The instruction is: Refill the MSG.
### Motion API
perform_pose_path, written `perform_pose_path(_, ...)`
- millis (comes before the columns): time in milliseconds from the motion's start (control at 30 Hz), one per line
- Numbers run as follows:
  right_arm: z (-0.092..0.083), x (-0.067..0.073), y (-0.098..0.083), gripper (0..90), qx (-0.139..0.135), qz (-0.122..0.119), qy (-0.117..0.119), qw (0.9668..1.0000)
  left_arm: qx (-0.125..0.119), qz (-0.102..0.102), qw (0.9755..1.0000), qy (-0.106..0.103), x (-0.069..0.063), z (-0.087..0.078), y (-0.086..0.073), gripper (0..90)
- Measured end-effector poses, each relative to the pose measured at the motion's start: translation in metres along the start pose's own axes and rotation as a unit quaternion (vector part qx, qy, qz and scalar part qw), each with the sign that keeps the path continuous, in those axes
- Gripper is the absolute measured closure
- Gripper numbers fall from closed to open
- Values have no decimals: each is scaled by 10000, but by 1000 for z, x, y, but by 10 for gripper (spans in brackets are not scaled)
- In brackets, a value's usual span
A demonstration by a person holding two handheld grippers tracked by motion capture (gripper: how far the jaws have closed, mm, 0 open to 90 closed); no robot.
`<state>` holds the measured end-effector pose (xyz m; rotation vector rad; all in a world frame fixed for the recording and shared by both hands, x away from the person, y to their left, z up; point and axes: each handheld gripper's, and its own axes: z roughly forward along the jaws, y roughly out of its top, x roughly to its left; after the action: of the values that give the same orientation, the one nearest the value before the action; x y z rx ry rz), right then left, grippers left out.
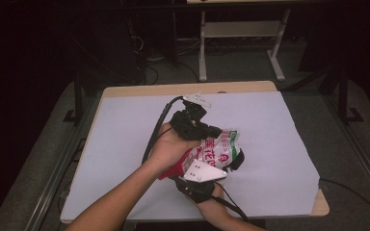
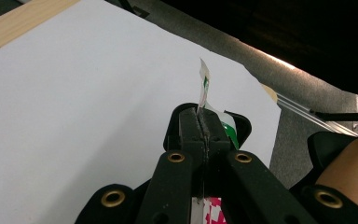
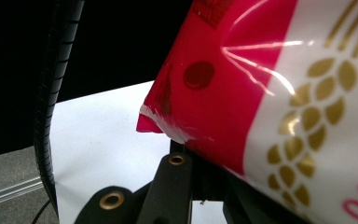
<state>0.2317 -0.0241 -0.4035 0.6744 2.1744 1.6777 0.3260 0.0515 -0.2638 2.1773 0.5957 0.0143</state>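
High view: nearest the camera, the person's right forearm came in at the bottom edge, its hand carrying the right gripper (image 1: 224, 166) with a grey three-cornered plate (image 1: 203, 172) on top. Just beyond it the left forearm crossed from lower left, the left hand (image 1: 169, 147) wrapped round the left gripper (image 1: 218, 132), cable (image 1: 160, 121) looping back toward the far side. Between the two grippers sat a red-and-white snack bag (image 1: 219, 150) with green trim at its top, lifted off the white sheet (image 1: 125, 139) near the middle of the table (image 1: 183, 89).

Left gripper view: jaws were clenched tight on the bag's sealed top edge; a thin white-and-green strip of film stuck up past the tips, and a bit of red-and-white print showed low between the arms. White sheet lay below, the wooden table edge at the far corners.

Right gripper view: the bag filled the upper right, red panel with gold wheat-ear print on white. Its torn-looking lower corner sat right at the jaw tips, jaws closed on the bag's lower edge, though the pads themselves were mostly hidden by the film. A ribbed black cable hung at the left.

Farthest off in the high view: grey floor, white table legs (image 1: 203, 48), loose cables in the dark.
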Motion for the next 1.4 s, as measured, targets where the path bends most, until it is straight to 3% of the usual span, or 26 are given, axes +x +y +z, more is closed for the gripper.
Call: perform_pose_path(1400,0,1,2,900,-70,17,44,10000,-16,-5,10000,24,-1,0,0,900)
